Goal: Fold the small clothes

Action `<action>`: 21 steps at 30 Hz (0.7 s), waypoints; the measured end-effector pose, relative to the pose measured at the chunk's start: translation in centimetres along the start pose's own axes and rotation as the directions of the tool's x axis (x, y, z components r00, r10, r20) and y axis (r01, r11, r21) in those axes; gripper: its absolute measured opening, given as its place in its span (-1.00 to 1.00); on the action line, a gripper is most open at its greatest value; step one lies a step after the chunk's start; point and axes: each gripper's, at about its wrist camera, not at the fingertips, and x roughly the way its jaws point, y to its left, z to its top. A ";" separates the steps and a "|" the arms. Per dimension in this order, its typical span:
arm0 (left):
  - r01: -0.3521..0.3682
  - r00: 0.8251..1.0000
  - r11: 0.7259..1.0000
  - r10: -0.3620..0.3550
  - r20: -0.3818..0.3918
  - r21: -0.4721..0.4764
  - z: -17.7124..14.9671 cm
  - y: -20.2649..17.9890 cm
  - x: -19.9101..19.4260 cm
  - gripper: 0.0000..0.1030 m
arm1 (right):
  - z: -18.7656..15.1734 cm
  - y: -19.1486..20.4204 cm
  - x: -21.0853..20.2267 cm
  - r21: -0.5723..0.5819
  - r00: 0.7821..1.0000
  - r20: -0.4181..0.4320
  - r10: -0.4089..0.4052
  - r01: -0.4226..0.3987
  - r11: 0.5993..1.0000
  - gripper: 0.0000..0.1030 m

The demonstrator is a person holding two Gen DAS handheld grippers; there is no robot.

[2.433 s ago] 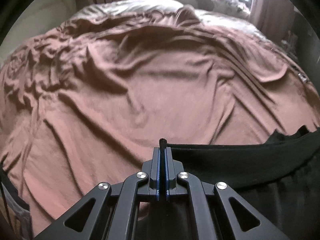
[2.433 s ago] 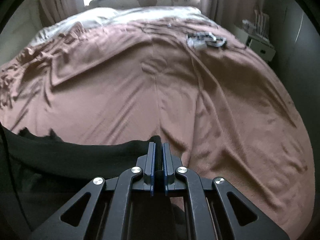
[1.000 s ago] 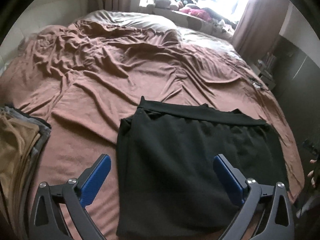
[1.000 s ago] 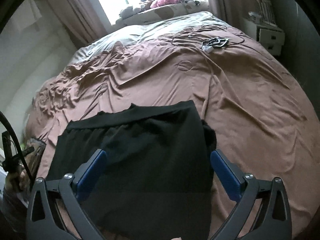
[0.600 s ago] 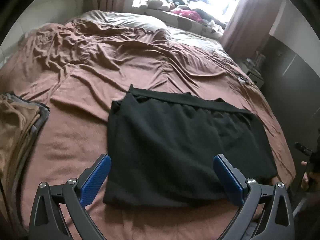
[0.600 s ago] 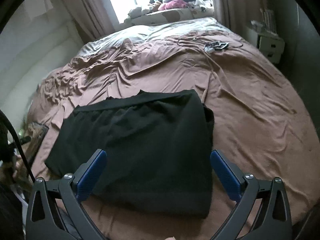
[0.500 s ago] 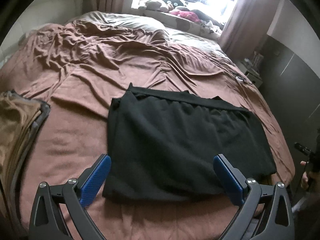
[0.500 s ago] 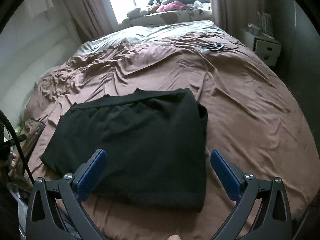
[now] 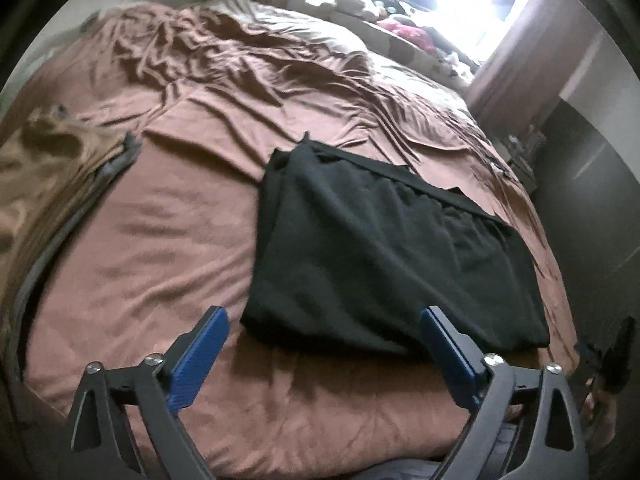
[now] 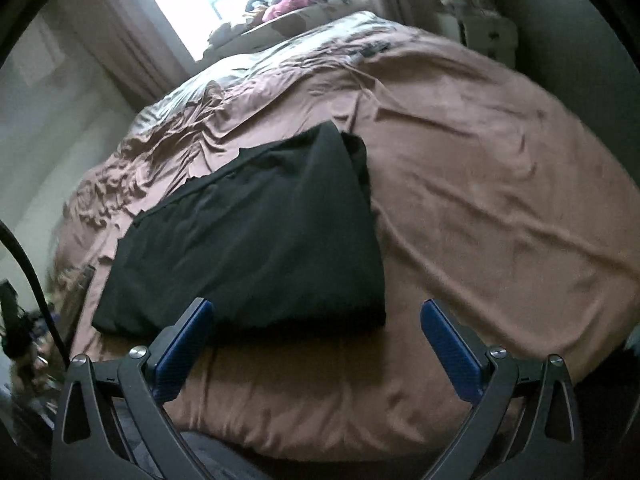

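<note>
Black matte folded garment (image 9: 384,248), rectangular, on wrinkled brown bedsheet (image 9: 168,240).

Black-framed left claw (image 9: 324,348), right claw (image 10: 318,338): blue pads, silver screws.

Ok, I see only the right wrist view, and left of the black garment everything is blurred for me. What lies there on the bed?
Observer: A stack of folded clothes with a tan piece on top. Bare brown sheet separates it from the black garment.
Operator: And the left gripper, does it hold something?
Observer: No. The left gripper is open. Its jaws have just been closing a little, with nothing between them.
</note>
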 end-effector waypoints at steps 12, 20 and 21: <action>0.036 0.998 0.979 -0.044 -0.034 -0.201 -1.6 4.0 2.3 0.61 | -2.2 -4.6 0.3 0.225 0.994 -0.002 0.111 -0.107 0.968 0.66; 0.013 0.998 0.961 -0.029 -0.052 -0.275 -1.1 5.5 4.7 0.34 | -2.6 -5.6 3.9 0.336 0.985 -0.045 0.166 -0.142 0.931 0.57; 0.008 0.998 0.962 -0.025 -0.059 -0.275 -1.0 5.6 5.1 0.29 | -2.5 -5.8 4.4 0.352 0.984 -0.052 0.173 -0.144 0.925 0.55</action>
